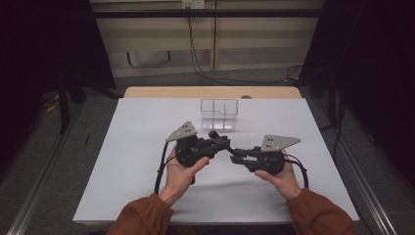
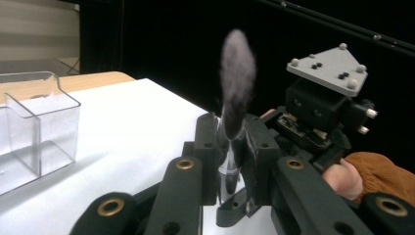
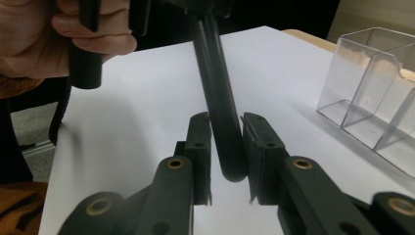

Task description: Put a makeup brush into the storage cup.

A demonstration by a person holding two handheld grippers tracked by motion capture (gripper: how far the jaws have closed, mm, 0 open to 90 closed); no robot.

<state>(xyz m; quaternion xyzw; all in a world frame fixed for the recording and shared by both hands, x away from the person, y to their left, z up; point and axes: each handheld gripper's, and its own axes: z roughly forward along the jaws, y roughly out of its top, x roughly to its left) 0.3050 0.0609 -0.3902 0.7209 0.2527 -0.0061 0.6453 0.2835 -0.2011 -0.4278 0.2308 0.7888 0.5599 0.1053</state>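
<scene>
High view: two hands hold the left claw [image 1: 221, 141] and right claw [image 1: 236, 152] close together over the white counter [image 1: 137, 161]. A clear box [image 1: 219, 114] stands at 12 o'clock from them.

Left claw view: the left claw [image 2: 230, 147] is squeezed tight on a brush [image 2: 236, 81], its fluffy head pointing to 12 o'clock.

Right claw view: the right claw [image 3: 226, 142] has the dark handle [image 3: 220, 112] between its jaws, a little loose.

This looks like passing the brush over. Next, the right claw should let go fully, and the brush goes to the box.
</scene>
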